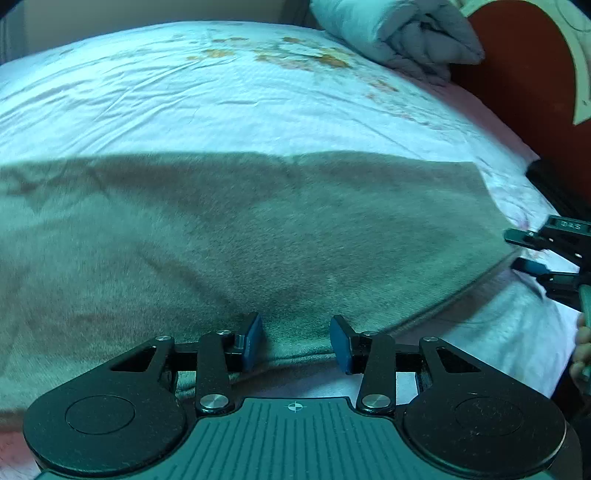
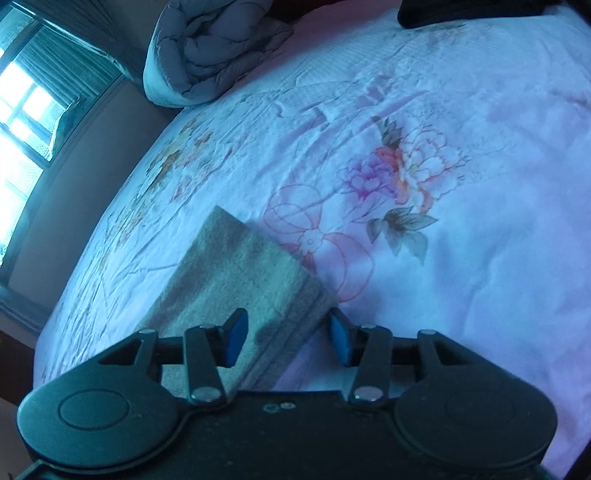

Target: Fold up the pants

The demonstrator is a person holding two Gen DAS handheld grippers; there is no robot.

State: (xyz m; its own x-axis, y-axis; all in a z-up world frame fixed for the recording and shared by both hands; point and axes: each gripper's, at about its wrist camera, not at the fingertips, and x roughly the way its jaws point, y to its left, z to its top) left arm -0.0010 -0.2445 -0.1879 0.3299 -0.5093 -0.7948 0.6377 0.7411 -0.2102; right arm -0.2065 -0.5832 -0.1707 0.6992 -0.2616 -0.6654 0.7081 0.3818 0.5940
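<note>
The grey fleece pants (image 1: 229, 240) lie flat across the bed, spread wide in the left wrist view. My left gripper (image 1: 295, 341) is open, its blue pads on either side of the near hem, low over the cloth. My right gripper (image 2: 288, 338) is open at the pants' end (image 2: 240, 273), with the cloth's edge between its pads. The right gripper also shows in the left wrist view (image 1: 524, 251) at the pants' right edge, jaws apart.
A floral bedsheet (image 2: 424, 166) covers the bed. A rolled grey quilt (image 2: 207, 51) lies at the far end. A red headboard (image 1: 524, 74) stands at the right. A window (image 2: 26, 103) is beyond the bed's left side. A dark item (image 2: 461, 11) lies at the far edge.
</note>
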